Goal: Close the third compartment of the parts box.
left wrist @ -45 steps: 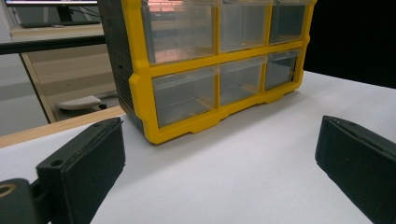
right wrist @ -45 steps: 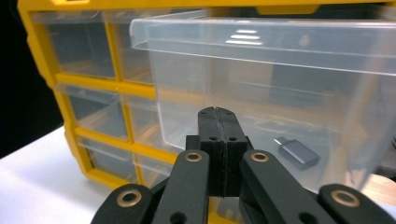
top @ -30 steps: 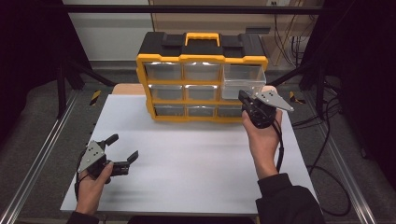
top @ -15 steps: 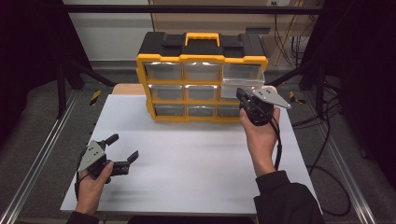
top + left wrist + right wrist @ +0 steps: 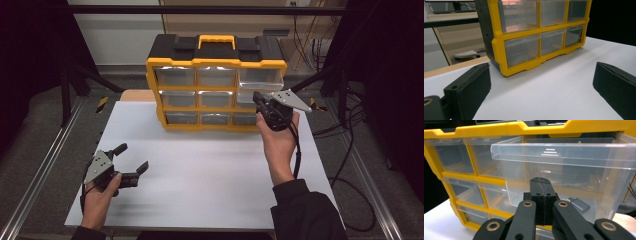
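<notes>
Right gripper view shows your right claw (image 5: 541, 181) shut, empty, before the pulled-out clear drawer (image 5: 564, 155) at the organizer's (image 5: 216, 85) three o'clock: light, stiff, slippery; take its front lip.

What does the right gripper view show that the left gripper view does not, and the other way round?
The right gripper view: the right gripper with its jaws pressed together, just in front of a clear drawer pulled out of the top row, with a small grey block lying in it.

The left gripper view: the left gripper with its jaws wide apart and nothing between them, over the white tabletop, and the cabinet's dark side wall.

Both: the yellow-framed drawer cabinet with its clear drawers.
</notes>
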A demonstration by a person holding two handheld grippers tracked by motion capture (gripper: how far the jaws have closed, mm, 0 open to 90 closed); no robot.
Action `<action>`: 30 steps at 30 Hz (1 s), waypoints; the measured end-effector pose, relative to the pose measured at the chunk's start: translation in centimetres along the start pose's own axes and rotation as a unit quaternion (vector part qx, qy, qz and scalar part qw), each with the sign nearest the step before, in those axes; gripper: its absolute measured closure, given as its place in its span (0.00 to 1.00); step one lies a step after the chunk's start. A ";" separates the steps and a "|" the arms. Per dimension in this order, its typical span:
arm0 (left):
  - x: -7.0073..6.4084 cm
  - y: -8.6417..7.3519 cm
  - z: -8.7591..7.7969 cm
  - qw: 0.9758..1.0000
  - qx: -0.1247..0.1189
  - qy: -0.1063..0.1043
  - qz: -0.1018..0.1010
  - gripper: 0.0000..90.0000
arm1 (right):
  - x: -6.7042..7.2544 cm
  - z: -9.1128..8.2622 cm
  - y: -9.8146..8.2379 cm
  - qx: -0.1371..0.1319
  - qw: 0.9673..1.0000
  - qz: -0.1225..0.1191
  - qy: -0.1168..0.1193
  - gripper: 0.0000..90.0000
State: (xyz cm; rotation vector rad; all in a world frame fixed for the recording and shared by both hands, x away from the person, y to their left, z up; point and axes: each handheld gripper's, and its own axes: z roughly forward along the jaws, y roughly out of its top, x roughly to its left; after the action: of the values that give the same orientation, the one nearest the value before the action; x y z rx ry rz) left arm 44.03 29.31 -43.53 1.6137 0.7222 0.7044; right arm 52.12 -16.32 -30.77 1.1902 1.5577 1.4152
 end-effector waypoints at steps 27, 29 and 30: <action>-0.1 0.0 0.0 1.000 0.000 -0.001 0.002 0.02 | -0.3 1.8 0.1 0.001 1.000 0.008 -0.014 1.00; 0.0 0.0 0.0 1.000 0.001 -0.001 0.003 0.02 | -0.4 1.9 0.1 0.001 1.000 0.008 -0.015 1.00; 0.0 0.0 0.0 1.000 0.001 -0.001 0.003 0.02 | -0.5 1.9 0.1 0.001 1.000 0.008 -0.016 1.00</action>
State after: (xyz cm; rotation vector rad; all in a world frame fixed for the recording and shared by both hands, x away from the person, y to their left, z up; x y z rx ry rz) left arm 44.04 29.26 -43.53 1.6192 0.7182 0.7056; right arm 54.08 -16.13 -31.00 1.2220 1.5309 1.3990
